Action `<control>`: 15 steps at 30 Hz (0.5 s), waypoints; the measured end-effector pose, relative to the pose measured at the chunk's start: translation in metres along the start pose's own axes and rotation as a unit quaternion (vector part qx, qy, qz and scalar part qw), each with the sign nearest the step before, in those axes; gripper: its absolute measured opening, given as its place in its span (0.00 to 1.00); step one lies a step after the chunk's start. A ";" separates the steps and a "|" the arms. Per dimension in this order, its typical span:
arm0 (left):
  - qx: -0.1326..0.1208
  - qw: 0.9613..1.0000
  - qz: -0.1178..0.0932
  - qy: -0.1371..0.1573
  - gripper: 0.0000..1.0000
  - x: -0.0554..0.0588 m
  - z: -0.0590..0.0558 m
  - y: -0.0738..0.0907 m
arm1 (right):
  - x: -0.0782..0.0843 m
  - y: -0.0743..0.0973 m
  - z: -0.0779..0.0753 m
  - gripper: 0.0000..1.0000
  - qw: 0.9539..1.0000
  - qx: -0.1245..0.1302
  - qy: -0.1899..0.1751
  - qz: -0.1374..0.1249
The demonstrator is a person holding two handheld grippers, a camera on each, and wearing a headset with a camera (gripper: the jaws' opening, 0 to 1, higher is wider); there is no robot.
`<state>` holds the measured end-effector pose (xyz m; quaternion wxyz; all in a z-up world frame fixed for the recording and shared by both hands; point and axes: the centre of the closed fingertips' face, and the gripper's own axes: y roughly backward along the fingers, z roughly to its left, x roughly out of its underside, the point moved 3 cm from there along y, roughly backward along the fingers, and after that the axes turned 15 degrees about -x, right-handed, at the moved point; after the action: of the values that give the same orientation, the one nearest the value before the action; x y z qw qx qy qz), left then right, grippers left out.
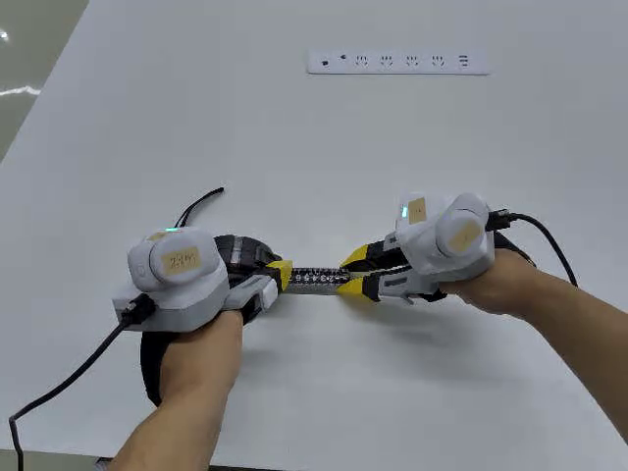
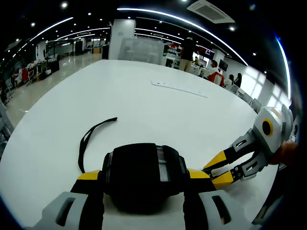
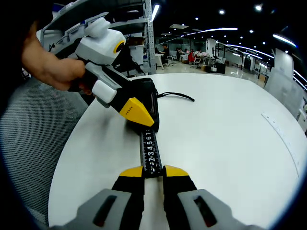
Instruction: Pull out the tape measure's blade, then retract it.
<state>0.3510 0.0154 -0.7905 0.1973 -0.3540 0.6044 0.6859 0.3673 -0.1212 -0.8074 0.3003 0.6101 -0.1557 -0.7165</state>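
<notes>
White desk (image 1: 392, 147), busy hall behind. L hand-held gripper (image 1: 270, 283) clamps tape measure (image 2: 144, 177) case at desk front. Blade (image 3: 149, 148) is partly out, long axis on 9–3 line in head view. R hand-held gripper (image 3: 152, 171) pinches blade end at 3 o'clock. Power strip (image 1: 397, 62) far at 12.

A: Head view?
B: High, facing forward and down at the counter (image 1: 392, 147). Left gripper (image 1: 265, 280) and right gripper (image 1: 351, 274) near, lower frame.
A: Gripper views?
B: Each low, close along its own jaws, facing the other. All three share the tape measure (image 2: 144, 175); head and right gripper views share its blade (image 3: 149, 146).
</notes>
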 end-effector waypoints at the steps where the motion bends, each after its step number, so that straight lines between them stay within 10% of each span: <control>1: 0.000 1.000 0.000 0.000 0.64 0.000 0.000 0.000 | -0.001 -0.001 -0.001 0.13 1.000 0.000 0.000 0.000; 15: 0.001 1.000 0.001 0.002 0.64 0.000 -0.001 -0.003 | -0.014 -0.020 -0.005 0.13 1.000 -0.002 0.006 -0.007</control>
<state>0.3534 0.0150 -0.7920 0.1961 -0.3547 0.6055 0.6849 0.3687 -0.0962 -0.8098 0.2976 0.6151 -0.1478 -0.7150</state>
